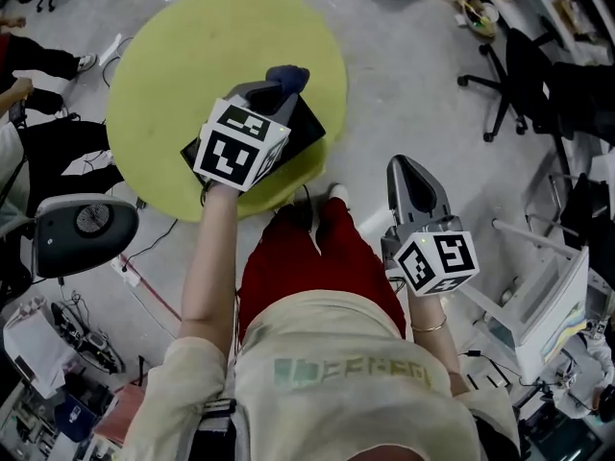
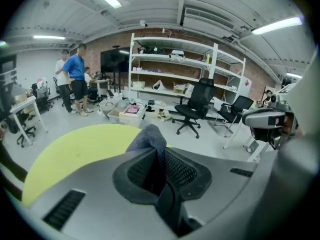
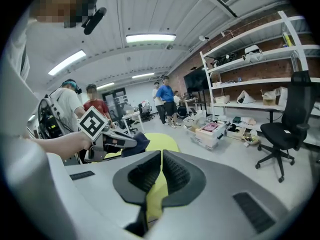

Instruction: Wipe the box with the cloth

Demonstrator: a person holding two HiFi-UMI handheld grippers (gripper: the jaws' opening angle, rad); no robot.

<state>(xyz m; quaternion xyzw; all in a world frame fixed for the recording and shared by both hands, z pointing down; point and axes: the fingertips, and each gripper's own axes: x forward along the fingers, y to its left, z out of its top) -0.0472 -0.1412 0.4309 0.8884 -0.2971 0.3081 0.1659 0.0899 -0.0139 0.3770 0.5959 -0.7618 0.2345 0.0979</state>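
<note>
The dark blue, soft-napped cloth (image 2: 149, 136) is bunched into a rounded wad, clamped between the jaws of the left gripper (image 2: 159, 156), with its crumpled end poking out past the tips. In the head view it sits over the far side of the flat black rectangular box (image 1: 307, 128); whether it touches the box cannot be told. The box is mostly hidden under the gripper and lies on the round yellow-green table (image 1: 163, 75), near the edge closest to the person. The right gripper (image 3: 161, 166) is held off the table to the right, its jaws drawn together with nothing between them, only a thin slit showing the table beyond.
</note>
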